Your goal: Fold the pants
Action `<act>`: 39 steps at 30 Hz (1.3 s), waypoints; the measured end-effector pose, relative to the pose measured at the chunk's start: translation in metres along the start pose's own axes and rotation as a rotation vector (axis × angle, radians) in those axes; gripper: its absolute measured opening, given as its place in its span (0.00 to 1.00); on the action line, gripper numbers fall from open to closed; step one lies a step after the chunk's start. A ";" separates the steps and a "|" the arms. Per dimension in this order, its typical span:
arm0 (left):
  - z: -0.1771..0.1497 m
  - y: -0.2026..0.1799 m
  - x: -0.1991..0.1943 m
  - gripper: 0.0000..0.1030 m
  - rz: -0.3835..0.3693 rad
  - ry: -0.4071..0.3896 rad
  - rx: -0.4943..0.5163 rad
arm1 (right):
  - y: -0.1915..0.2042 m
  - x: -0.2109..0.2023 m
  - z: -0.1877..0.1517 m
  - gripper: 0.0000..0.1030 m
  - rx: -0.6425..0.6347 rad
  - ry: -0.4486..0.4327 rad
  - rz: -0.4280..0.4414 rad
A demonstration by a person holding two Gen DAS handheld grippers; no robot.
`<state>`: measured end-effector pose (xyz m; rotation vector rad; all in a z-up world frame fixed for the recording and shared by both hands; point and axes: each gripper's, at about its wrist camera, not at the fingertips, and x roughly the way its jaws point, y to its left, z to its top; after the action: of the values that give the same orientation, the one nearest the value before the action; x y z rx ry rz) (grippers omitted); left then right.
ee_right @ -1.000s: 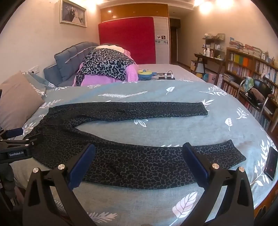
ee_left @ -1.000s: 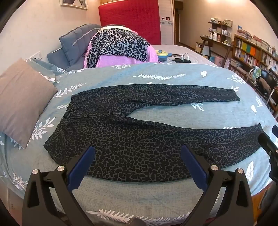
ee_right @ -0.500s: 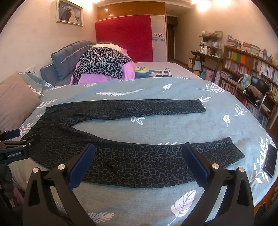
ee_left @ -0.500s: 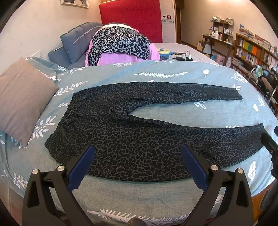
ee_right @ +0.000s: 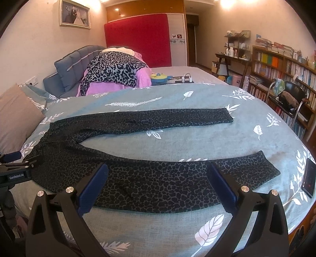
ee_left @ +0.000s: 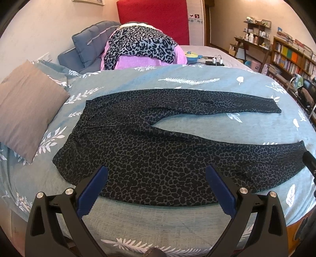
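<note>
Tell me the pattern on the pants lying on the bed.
The pants have a black leopard-spot print on dark grey, clearest in the left wrist view.

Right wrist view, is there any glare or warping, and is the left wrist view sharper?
Right wrist view: ceiling lights blow out at the top, and fisheye bends the bed edge and bookshelf. Left wrist view: no lamps in frame, the same warping, similar sharpness; pants print crisp in both.

Matte black, angular arms on the left gripper (ee_left: 157,174) and the right gripper (ee_right: 158,173), each with two fingers widely spread. Blue ribbed pads (ee_left: 92,192) along the inner faces. Round silver screw heads (ee_right: 69,190) at the joints. White "GenRobot.AI" lettering (ee_right: 16,176) (seen on the left unit's side).
</note>
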<state>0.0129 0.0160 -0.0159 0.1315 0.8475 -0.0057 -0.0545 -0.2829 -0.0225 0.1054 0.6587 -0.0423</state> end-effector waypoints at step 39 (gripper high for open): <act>0.063 0.058 0.116 0.95 0.129 0.127 -0.041 | 0.017 0.111 0.044 0.98 -0.001 0.159 0.013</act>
<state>0.1402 0.0716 -0.0547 0.1493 0.9638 0.1420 0.0611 -0.2721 -0.0540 0.1128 0.8165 -0.0211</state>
